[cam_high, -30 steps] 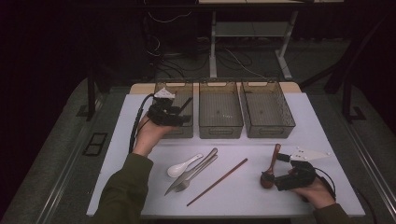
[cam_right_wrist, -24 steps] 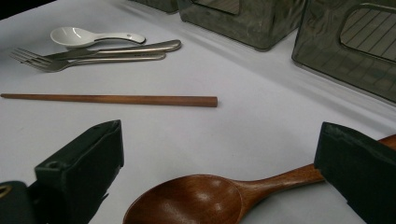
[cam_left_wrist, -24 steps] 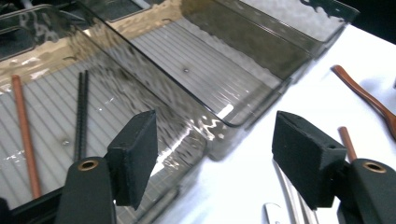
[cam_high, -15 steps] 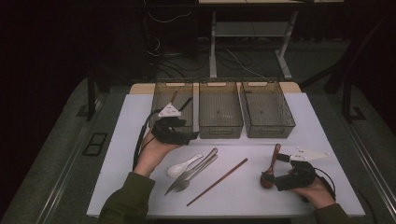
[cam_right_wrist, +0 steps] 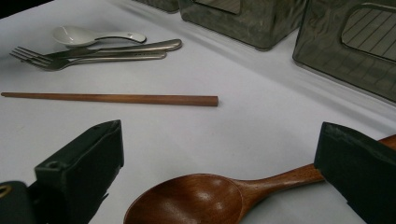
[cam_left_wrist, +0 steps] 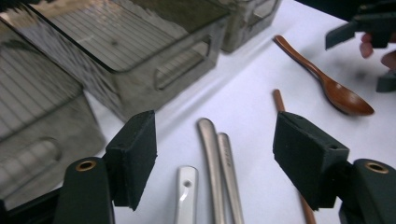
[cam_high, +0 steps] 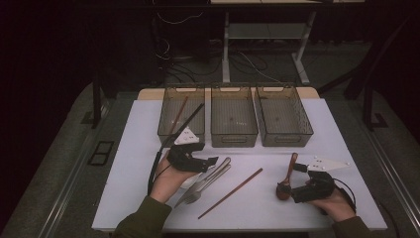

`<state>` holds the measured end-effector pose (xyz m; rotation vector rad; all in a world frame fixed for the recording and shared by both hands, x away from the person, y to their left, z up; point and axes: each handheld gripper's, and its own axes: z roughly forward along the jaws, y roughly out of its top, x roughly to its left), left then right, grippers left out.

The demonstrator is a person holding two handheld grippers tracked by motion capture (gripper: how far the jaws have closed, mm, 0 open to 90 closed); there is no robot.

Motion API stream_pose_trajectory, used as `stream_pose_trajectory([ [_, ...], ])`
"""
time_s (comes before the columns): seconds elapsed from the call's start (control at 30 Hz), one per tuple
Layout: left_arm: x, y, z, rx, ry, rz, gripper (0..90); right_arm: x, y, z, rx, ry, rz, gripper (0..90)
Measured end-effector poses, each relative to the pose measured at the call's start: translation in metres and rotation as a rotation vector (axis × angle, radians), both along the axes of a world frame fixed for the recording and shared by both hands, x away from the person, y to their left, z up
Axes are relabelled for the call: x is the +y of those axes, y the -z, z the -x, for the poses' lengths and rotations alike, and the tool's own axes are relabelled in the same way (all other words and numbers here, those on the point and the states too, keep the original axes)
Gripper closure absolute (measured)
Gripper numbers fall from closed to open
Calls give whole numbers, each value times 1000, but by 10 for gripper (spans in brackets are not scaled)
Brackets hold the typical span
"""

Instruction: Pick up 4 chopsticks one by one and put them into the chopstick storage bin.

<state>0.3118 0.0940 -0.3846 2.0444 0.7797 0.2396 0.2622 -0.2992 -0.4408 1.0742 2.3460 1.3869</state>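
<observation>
Sorting the cutlery into the bins looks barely begun. At the bottom of the high view most of it lies loose on the table (cam_high: 124, 148): a chopstick (cam_high: 230, 193) at lower centre, the forks (cam_high: 205, 181) left of it, a white spoon (cam_right_wrist: 77, 35) beside them, and the wooden spoon (cam_high: 287, 177) at lower right. Only the left bin (cam_high: 181, 115), in the upper middle of the frame, holds anything, one chopstick (cam_high: 179, 114) as far as I can tell; the middle bin (cam_high: 234, 116) and right bin (cam_high: 283, 115) look bare.

The right tool (cam_high: 289, 191) rests low at the lower right in the person's hand, jaws spread either side of the wooden spoon, not pinching it. The left tool (cam_high: 210, 163), at centre left, hovers over the fork handles with the palm under it, jaws spread and empty.
</observation>
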Motion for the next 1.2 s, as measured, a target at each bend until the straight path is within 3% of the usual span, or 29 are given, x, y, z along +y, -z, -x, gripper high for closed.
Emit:
stream_pose_trajectory([
  [0.23,-5,11,16,7,16,1,368,0,0,0,0,0,1,13],
  [0.47,-15,22,30,16,47,-25,486,1,0,1,-1,1,2,13],
  [0.83,-29,36,34,93,79,-7,694,1,1,1,-3,2,4,13],
  [1.2,-51,44,39,104,127,-75,792,1,1,1,0,0,4,13],
])
